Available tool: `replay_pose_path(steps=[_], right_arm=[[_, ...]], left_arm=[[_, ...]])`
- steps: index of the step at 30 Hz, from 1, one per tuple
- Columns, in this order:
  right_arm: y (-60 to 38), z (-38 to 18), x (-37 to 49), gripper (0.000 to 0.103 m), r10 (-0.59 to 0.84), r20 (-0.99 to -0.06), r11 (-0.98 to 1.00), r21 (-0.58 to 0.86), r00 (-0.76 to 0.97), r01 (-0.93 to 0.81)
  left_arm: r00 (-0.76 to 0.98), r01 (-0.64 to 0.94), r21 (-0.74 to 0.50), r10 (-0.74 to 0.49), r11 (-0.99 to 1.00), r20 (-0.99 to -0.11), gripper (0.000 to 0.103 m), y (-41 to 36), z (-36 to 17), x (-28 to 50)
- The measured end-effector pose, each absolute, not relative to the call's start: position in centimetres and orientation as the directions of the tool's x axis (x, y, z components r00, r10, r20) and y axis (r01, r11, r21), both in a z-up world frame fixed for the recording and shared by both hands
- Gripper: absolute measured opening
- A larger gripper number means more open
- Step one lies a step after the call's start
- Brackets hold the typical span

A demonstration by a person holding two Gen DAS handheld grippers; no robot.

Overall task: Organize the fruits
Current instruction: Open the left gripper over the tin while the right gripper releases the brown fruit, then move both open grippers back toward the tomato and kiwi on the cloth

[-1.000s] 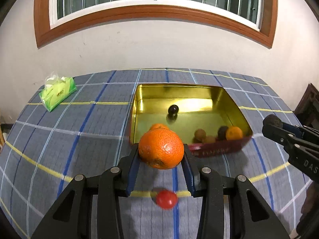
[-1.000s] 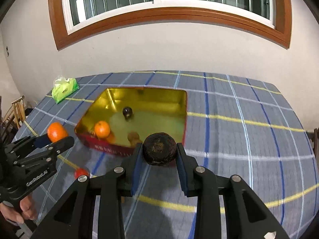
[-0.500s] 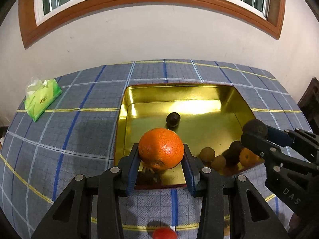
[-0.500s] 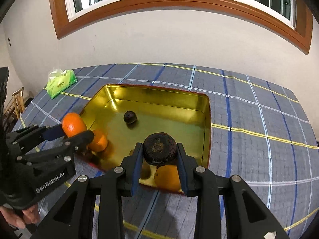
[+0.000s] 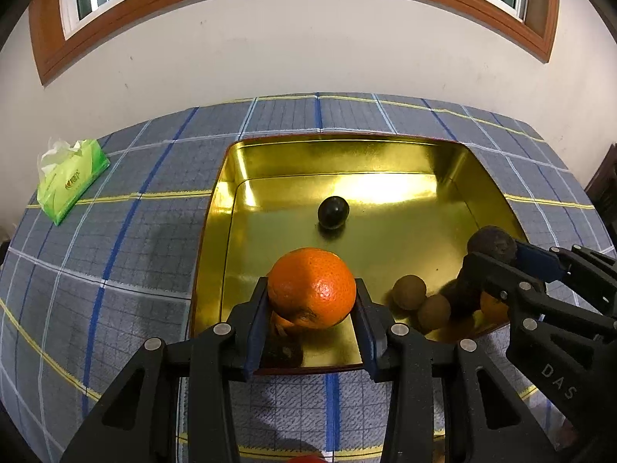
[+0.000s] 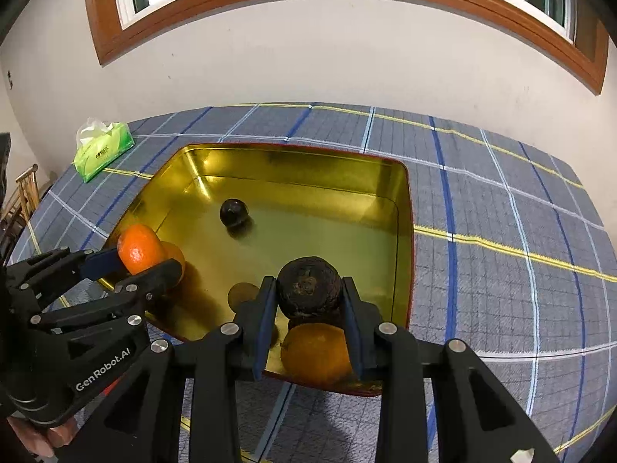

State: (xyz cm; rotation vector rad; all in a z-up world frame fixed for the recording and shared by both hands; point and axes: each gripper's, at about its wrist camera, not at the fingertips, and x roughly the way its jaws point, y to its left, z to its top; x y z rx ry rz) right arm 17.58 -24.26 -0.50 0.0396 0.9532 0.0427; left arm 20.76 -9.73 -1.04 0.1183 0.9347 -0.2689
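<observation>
My left gripper (image 5: 311,299) is shut on a large orange (image 5: 312,287) just above the near left part of the gold tin tray (image 5: 339,139). In the right wrist view, the right gripper (image 6: 309,293) is shut on a dark wrinkled fruit (image 6: 309,285) over the tray's (image 6: 293,147) near right corner. Each gripper shows in the other's view: the right one (image 5: 495,249) and the left one (image 6: 140,254), with their fruit. A dark round fruit (image 5: 333,212) lies mid-tray. Two small brown fruits (image 5: 409,292) and an orange (image 6: 316,353) sit along the near wall.
A green tissue pack (image 5: 71,181) lies on the checked cloth at the far left. A small red fruit (image 5: 306,459) peeks in at the bottom edge. A wooden chair (image 6: 23,193) stands beyond the table's left side. A hand (image 6: 50,436) grips the left tool.
Both grippers have moved forward and down, from in front of the tray to over its near part, still holding their fruit. The red fruit has slid to the bottom edge.
</observation>
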Motion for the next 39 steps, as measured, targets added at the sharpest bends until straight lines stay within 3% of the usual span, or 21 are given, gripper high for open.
replay_pose_path(steps=[13,18,39], right_arm=[[-24.7,-0.6,17.5,0.036,0.052,-0.812,0.998,0.065,0.581,0.002],[-24.7,-0.4,17.3,0.040,0.045,-0.810,0.998,0.060,0.585,0.007],[-23.8,3.6,12.1,0.044,0.032,-0.773,0.999,0.052,0.634,0.012]], left_arm=[[0.566,0.282,-0.007,-0.172,0.960,-0.806,0.044,-10.1,-1.1,20.5],[0.567,0.290,-0.013,-0.183,0.957,-0.803,0.059,-10.3,-0.9,20.4],[0.626,0.255,0.016,-0.152,0.967,-0.765,0.063,-7.5,1.9,14.5]])
